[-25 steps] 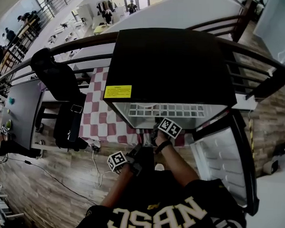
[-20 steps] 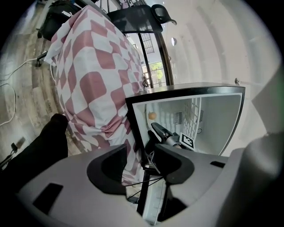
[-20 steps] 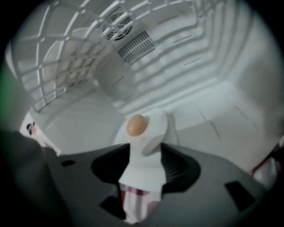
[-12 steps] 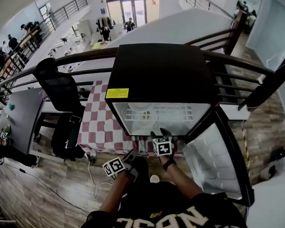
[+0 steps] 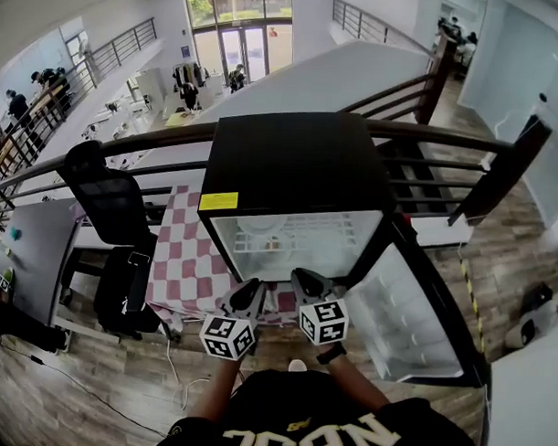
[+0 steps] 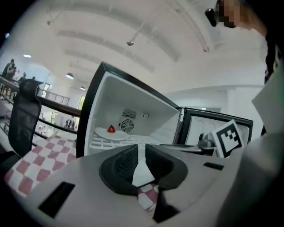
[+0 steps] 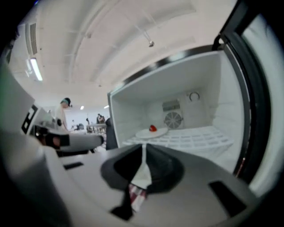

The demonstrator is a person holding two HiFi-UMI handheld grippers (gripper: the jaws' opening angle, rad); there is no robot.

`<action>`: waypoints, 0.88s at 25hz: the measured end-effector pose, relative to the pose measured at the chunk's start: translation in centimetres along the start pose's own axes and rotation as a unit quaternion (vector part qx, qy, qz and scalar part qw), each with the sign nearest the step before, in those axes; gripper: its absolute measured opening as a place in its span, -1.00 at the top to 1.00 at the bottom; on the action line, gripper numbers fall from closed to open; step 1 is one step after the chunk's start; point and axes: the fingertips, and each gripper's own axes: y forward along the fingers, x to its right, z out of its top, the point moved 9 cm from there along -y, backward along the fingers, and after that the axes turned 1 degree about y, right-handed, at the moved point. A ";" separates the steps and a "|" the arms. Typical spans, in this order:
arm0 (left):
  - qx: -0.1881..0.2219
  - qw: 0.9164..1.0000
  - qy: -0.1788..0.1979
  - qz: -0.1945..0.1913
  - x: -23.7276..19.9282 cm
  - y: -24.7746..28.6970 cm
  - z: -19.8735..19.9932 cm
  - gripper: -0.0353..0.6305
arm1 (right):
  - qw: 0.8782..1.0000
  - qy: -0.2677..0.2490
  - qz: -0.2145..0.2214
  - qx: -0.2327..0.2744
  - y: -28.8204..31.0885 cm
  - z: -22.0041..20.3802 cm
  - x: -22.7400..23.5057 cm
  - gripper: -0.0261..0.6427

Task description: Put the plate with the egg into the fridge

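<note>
- Plate (image 7: 151, 132) with the egg (image 7: 152, 128) sits inside the fridge (image 5: 290, 163), on the left part of the white wire shelf (image 7: 195, 135), in front of the round fan grille (image 7: 172, 119). The egg shows as a small red lump on top.
- Fridge has a black top with a yellow label (image 5: 218, 201). Its door (image 5: 399, 309) stands wide to the person's right.
- Left gripper (image 5: 247, 297) is level in front of the opening, well clear of the plate. Its jaws have just been closing and now leave a thin slit with nothing in it.
- Right gripper (image 5: 309, 284) is just beside the left one, also clear of the plate. Its jaws have just been closing, and the tips are now together on nothing.
- Red-and-white check cloth (image 5: 182, 251) lies left of the fridge, with a black office chair (image 5: 106, 198) beside it.
</note>
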 end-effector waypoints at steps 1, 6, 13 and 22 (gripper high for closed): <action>0.005 1.000 0.014 0.002 0.2 -0.2 0.8 0.70 | 1.000 0.003 0.004 0.016 -0.5 1.0 -0.8 0.81; 0.031 0.998 0.050 0.010 0.6 -2.1 3.8 0.81 | 0.999 -0.009 -0.003 0.054 -2.9 4.2 -4.5 0.86; 0.050 0.996 0.062 0.033 0.3 -4.7 5.2 0.83 | 0.997 -0.009 -0.048 0.053 -4.2 5.5 -6.4 0.86; 0.062 0.995 0.072 0.013 0.5 -5.2 5.4 0.83 | 0.996 -0.021 -0.078 0.049 -4.7 5.1 -7.1 0.86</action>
